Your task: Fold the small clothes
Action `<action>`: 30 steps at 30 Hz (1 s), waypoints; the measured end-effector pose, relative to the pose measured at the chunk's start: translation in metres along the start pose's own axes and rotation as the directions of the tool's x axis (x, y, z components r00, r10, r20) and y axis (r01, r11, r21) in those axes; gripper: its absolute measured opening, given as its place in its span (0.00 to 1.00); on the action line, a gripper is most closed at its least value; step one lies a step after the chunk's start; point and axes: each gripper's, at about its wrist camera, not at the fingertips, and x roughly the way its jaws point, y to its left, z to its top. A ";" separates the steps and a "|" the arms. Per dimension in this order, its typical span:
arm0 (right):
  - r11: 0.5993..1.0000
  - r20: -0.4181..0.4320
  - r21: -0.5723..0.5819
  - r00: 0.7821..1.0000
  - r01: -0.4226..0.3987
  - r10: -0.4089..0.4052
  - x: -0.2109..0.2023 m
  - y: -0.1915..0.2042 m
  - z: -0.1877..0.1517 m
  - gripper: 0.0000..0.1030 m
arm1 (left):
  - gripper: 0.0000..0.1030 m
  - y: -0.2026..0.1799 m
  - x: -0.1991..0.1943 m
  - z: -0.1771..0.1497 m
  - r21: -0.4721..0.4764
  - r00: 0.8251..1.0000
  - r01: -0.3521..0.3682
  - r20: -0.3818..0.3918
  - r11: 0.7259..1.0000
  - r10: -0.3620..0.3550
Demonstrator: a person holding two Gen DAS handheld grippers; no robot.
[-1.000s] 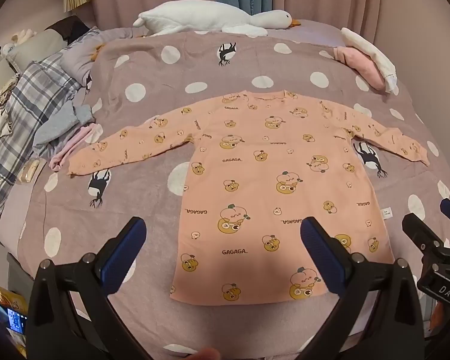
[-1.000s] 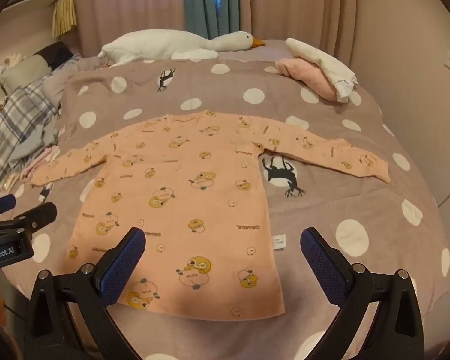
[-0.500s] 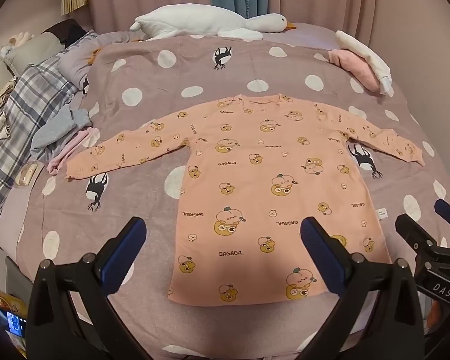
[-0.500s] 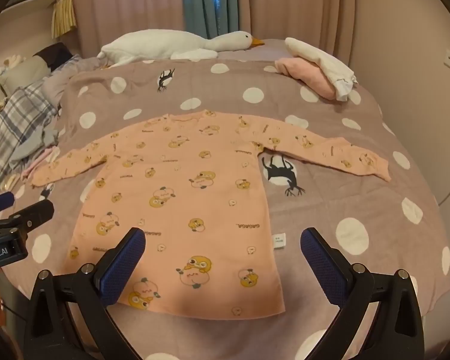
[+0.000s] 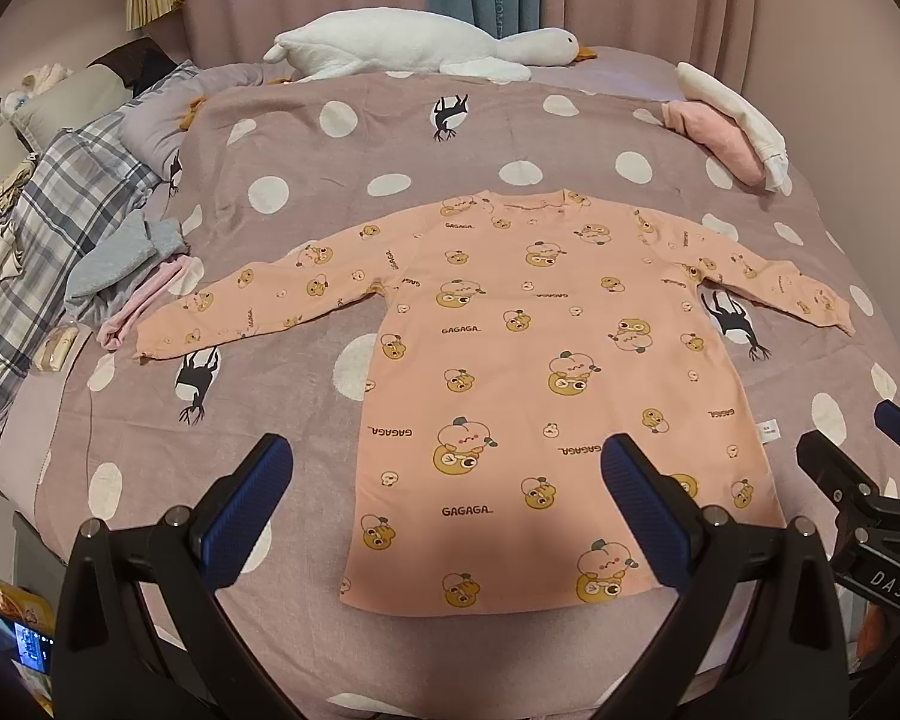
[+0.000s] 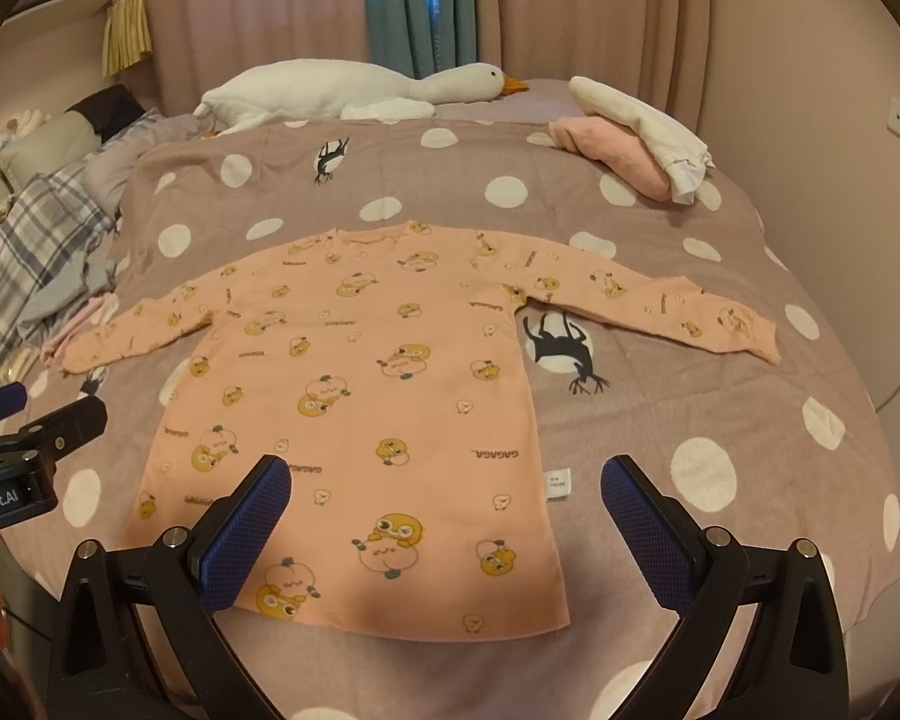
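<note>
Both of my hand-held grippers sit wide apart and carry nothing. Through the left wrist camera, the left hand-held gripper hangs over the near hem of the peach top, which lies flat and face up on the spotted bed cover, sleeves stretched out left and right. Compared with a second ago, the garment sits slightly farther off and lower in view, so I have drawn back and up a little; the cloth itself has not shifted. The right tool's tip shows at the right edge.

Through the right wrist camera, the right hand-held gripper frames the near right corner of the hem and the small side label. This view barely changes. A folded pink and white pile rests at the far right, a goose plush along the far edge.

I judge folding has not started; a sleeve comes first.
</note>
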 end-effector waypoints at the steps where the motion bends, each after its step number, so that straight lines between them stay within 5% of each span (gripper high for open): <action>1: 1.000 0.000 0.000 1.000 0.000 0.000 0.000 0.000 0.000 0.99 | 1.00 0.000 0.000 0.000 0.000 1.000 -0.001 -0.001 1.000 0.001; 30: 1.000 0.002 0.005 1.000 0.002 -0.002 -0.002 -0.003 0.001 0.99 | 1.00 -0.002 0.001 -0.001 0.003 1.000 0.000 -0.002 1.000 0.000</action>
